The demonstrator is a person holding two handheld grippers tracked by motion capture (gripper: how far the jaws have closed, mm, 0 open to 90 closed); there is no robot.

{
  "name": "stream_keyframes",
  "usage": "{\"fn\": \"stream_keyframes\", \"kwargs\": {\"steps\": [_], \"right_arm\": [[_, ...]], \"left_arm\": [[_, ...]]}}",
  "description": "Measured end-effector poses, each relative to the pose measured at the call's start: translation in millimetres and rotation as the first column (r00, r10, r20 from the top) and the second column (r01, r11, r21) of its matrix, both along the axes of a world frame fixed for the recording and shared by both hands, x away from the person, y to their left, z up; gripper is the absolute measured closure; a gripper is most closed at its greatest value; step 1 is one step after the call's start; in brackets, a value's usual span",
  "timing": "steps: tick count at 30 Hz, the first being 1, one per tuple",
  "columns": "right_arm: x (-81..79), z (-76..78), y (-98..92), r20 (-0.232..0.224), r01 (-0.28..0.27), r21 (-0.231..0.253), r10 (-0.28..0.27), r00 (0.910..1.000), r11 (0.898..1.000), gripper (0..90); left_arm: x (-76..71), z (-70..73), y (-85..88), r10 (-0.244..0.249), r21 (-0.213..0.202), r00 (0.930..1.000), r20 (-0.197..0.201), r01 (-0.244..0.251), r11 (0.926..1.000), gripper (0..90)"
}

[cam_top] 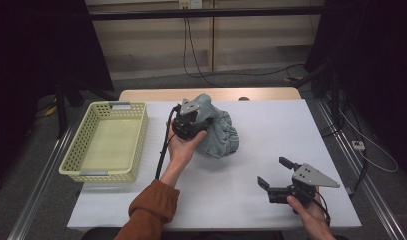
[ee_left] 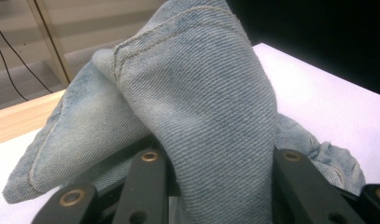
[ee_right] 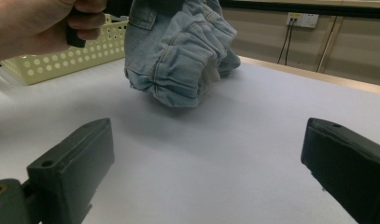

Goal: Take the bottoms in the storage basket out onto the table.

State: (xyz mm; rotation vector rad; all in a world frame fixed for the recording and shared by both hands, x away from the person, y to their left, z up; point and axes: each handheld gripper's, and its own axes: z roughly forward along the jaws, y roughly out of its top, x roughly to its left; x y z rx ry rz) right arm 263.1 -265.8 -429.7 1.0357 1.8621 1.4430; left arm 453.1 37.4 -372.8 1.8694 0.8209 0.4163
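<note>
My left gripper [cam_top: 191, 121] pinches a fold of the denim garment [cam_top: 218, 131], bunched just right of the yellow basket [cam_top: 107, 141]. The thick fold could slip loose and drop. My right gripper [cam_top: 277, 173] gapes empty.

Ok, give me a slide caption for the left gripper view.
Left gripper clamped on a fold of blue denim cloth above the white table.

High view overhead facing forward, gripper views close, low, sharing denim garment [cam_top: 216, 127]
</note>
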Motion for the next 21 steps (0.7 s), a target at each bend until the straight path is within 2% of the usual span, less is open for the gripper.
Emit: {"fn": "stream_keyframes", "kwargs": {"steps": [11, 21], "right_arm": [[0.4, -0.2, 0.1, -0.001, -0.003, -0.001, 0.003, 1.0000, 1.000, 2.8], [0.4, -0.2, 0.2, -0.001, -0.004, -0.001, 0.004, 1.0000, 1.000, 2.8]], "left_arm": [[3.3, -6.8, -5.2, -0.014, 0.019, 0.9999, -0.002, 0.014, 0.9997, 66.4], [6.0, -15.9, -13.2, -0.039, 0.062, 0.9990, -0.022, 0.040, 0.9973, 64.3]]}}
